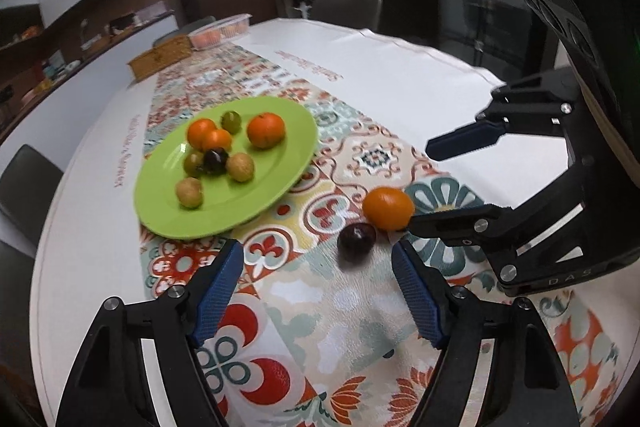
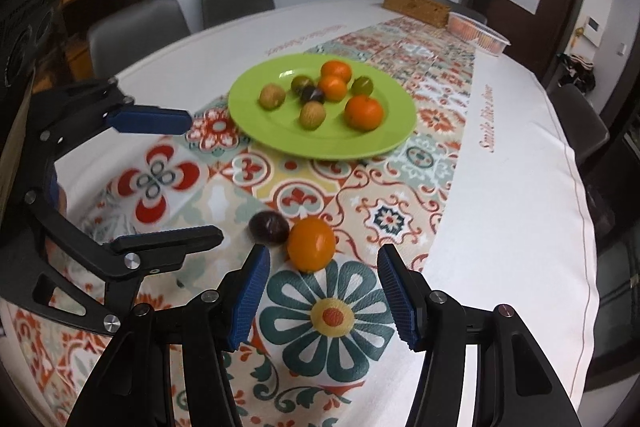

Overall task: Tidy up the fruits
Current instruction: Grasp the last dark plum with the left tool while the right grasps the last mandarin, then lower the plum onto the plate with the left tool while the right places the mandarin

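While both grippers' fingers (image 1: pixel 224 291) spread, empty: glossy orange (image 2: pixel 311 244) touching dark plum (image 2: pixel 269 227) on tablecloth.

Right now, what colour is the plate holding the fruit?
The plate is bright lime green, plain with no pattern. It shows best in the right wrist view.

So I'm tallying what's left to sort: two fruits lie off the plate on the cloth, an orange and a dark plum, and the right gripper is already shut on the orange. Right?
Not quite. The orange and plum do lie off the plate, but the right gripper is open, its fingers short of the orange and not touching it, as the right wrist view shows.
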The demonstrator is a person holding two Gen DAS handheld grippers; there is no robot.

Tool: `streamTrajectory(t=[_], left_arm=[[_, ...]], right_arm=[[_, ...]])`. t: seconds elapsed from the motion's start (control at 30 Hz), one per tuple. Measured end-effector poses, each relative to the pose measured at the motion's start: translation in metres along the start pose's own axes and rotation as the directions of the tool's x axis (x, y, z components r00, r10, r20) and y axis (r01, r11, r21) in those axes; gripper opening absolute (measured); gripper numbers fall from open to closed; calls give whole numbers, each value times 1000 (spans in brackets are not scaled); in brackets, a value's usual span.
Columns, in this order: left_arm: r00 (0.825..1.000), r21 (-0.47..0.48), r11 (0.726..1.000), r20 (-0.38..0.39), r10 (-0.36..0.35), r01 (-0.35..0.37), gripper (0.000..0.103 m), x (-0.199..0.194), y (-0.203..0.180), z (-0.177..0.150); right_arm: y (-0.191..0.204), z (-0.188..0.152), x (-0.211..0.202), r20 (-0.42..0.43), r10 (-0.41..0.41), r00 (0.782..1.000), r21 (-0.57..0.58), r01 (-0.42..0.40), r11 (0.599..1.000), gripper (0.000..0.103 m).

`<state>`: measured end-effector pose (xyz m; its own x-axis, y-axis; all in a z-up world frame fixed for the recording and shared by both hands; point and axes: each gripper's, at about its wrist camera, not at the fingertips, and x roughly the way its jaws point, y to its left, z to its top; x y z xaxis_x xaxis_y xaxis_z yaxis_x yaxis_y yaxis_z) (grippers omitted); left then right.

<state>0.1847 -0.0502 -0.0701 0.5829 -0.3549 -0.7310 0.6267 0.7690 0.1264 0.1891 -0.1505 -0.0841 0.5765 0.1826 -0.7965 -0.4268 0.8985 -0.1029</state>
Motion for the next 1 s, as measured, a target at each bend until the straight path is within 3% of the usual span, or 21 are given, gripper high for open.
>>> streamTrajectory(t=[0.23, 0.37, 0.53, 0.73, 0.83, 1.0], left_arm=[[997, 31, 997, -35, -68, 70, 61, 22, 1, 0], [994, 33, 994, -56, -98, 100, 58, 32, -1, 1], [990, 34, 992, -82, -116, 119, 44, 42, -2, 2], [982, 0, 987, -95, -161, 161, 25, 46, -2, 4], [984, -19, 989, -93, -149, 148, 25, 43, -2, 3], [988, -80, 990, -84, -126, 120, 25, 33, 2, 1]], right_arm=[[1, -1, 22, -48, 6, 999, -48, -8, 999, 56], [-2, 0, 32, -67, 20, 998, -55, -23, 998, 50], [-4, 1, 36, -61, 39, 997, -49, -42, 998, 49], [-6, 1, 40, -66, 75, 995, -25, -77, 997, 40], [-8, 0, 39, -65, 88, 994, -10, -89, 996, 33], [-9, -1, 34, -52, 87, 995, 26, -86, 996, 33]])
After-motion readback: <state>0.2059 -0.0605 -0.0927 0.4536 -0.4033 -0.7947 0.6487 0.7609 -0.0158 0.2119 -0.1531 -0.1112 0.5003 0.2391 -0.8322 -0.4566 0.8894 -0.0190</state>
